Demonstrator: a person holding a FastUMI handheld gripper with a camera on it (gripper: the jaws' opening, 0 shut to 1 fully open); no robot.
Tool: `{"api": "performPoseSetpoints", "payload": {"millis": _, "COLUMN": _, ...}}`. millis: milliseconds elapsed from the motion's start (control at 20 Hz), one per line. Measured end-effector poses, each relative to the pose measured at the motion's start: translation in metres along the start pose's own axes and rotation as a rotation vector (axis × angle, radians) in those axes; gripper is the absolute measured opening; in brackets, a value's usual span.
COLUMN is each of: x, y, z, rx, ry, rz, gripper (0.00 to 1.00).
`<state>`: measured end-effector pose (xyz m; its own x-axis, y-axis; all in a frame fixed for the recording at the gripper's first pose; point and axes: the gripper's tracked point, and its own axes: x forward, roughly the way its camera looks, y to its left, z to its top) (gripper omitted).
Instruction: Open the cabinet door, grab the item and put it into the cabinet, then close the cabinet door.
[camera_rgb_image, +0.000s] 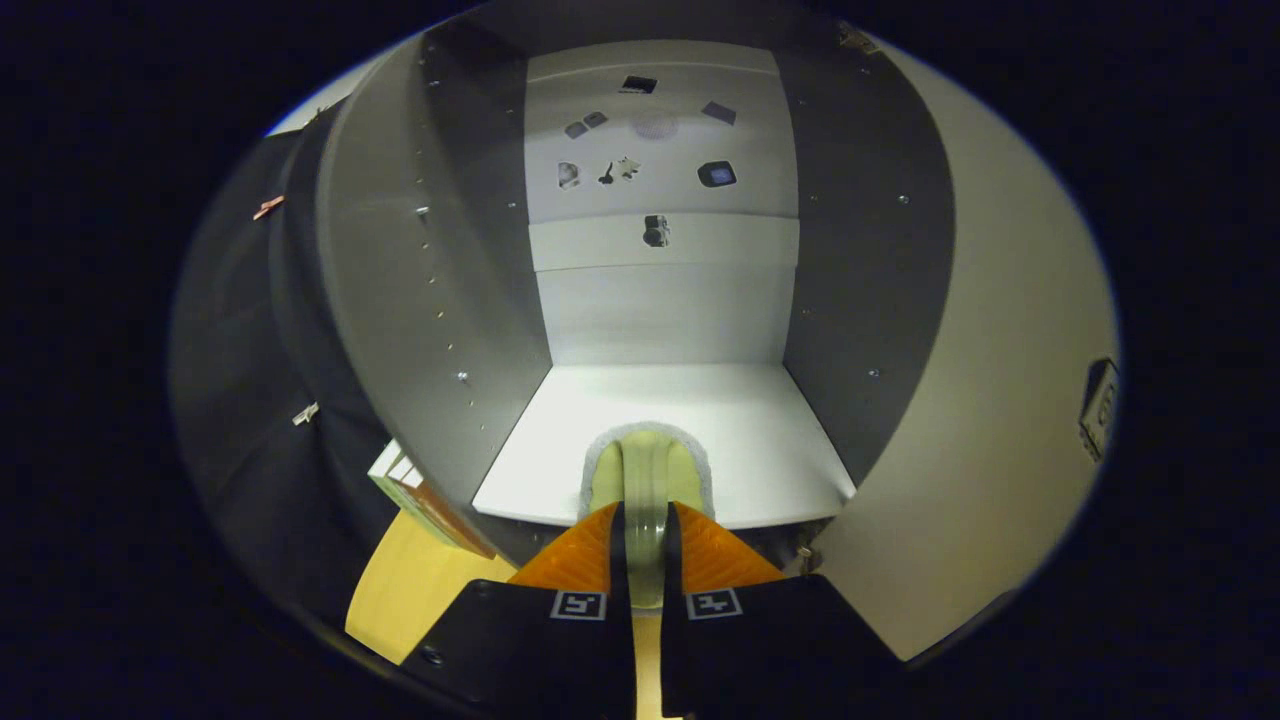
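Observation:
The cabinet (400, 300) stands open right in front of me, with grey side walls and a white back wall. Its white shelf floor (730, 430) lies just ahead of my fingers. The cabinet door (1000, 400) is swung wide to the right. My gripper (645, 512) is shut on a pale yellow-green item with a fuzzy white rim (650, 462), held edge-on between both fingers. The item's far end reaches over the front edge of the shelf floor. I cannot tell whether it touches the shelf.
Several small dark stickers (716, 174) dot the cabinet's back wall. A flat box (425, 500) lies on the wooden table (405, 590) left of the cabinet, close to its left wall. A small dark fitting (1098, 405) sits on the open door's far side.

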<state>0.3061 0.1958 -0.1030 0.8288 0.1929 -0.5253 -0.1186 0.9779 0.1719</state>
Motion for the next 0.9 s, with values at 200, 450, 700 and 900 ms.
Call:
{"api": "performPoseSetpoints", "payload": {"millis": 200, "x": 0.052, "y": -0.005, "z": 0.01, "rx": 0.013, "ry": 0.022, "rz": -0.026, "gripper": 0.14}}
{"api": "performPoseSetpoints", "payload": {"millis": 450, "x": 0.095, "y": -0.014, "z": 0.015, "rx": 0.024, "ry": 0.042, "rz": -0.06, "gripper": 0.14}}
{"api": "performPoseSetpoints", "payload": {"millis": 700, "x": 0.116, "y": -0.022, "z": 0.019, "rx": 0.035, "ry": 0.013, "rz": -0.089, "gripper": 0.19}}
{"api": "performPoseSetpoints", "payload": {"millis": 900, "x": 0.118, "y": -0.024, "z": 0.023, "rx": 0.002, "ry": -0.021, "rz": -0.1, "gripper": 0.46}}
